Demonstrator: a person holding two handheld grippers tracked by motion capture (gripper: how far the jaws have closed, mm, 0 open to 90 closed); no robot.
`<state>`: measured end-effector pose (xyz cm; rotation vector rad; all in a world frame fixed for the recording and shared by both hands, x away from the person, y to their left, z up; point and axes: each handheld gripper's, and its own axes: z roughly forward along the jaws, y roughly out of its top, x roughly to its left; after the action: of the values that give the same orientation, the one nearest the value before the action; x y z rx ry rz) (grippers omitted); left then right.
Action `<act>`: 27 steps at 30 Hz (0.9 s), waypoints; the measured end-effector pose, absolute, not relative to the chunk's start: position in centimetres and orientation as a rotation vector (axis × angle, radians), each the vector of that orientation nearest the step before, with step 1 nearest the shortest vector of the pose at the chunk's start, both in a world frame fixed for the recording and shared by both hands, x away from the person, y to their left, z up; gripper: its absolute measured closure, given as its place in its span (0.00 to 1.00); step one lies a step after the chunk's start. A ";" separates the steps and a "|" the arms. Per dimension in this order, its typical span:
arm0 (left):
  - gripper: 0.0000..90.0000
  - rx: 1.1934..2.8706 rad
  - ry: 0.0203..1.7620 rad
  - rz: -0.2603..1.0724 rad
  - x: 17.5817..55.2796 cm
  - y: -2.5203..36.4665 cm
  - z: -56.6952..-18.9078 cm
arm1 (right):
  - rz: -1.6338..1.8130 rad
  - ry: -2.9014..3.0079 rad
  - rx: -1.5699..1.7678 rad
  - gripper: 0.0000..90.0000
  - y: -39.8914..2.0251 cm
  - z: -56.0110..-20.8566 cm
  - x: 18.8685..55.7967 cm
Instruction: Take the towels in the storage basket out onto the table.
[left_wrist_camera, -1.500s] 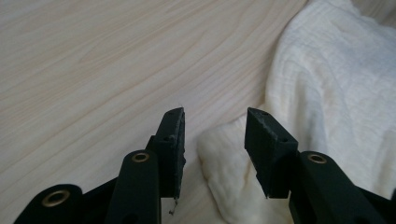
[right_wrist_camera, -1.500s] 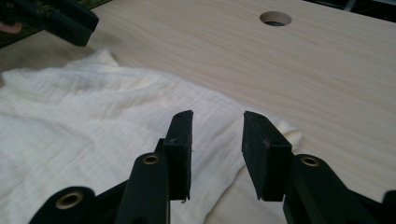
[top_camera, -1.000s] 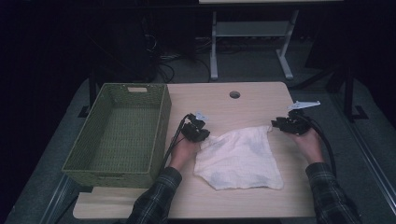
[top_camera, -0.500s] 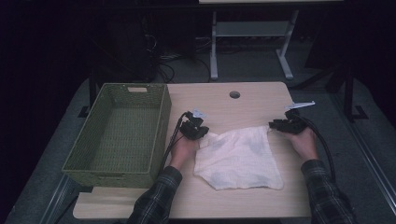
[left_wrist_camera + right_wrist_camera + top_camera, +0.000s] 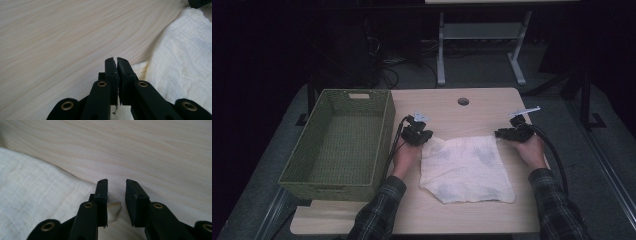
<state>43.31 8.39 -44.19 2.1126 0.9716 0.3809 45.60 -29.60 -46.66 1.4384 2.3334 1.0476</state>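
A white cloth (image 5: pixel 466 169) lies spread flat and roughly square on the pale wood-grain bench (image 5: pixel 452 107), between the person's two hands. Its weave is soft, crinkled and gauzy, with faint grey smudges. To the left, its far part on the bench and its near end past the bench's left edge, stands a rectangular green woven basket (image 5: pixel 339 142) with a slot handle in its far wall; its inside is bare weave. The left hand-held gripper (image 5: pixel 116 65) sits at the cloth's far left corner, jaws clenched together, with cloth edge just beneath them. The right hand-held gripper (image 5: pixel 116 187) sits at the far right corner; its jaws have just been closing, a gap remains, and a small fold of cloth corner lies between them, not pressed.
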 end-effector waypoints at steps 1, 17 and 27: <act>0.97 2.110 0.974 0.382 43.3 8.4 -44.2 | 1.051 2.343 1.446 0.85 -29.7 -46.7 45.6; 0.97 1.995 1.010 0.497 44.0 8.9 -40.6 | 1.184 2.253 1.267 0.97 -30.8 -43.2 45.0; 0.97 1.996 1.108 0.564 46.8 8.9 -42.3 | 1.157 2.251 1.196 0.94 -30.4 -42.9 46.1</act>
<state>46.81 8.91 -42.30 1.9959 1.1079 0.5638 46.06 -30.41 -42.91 1.1958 2.2511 1.1572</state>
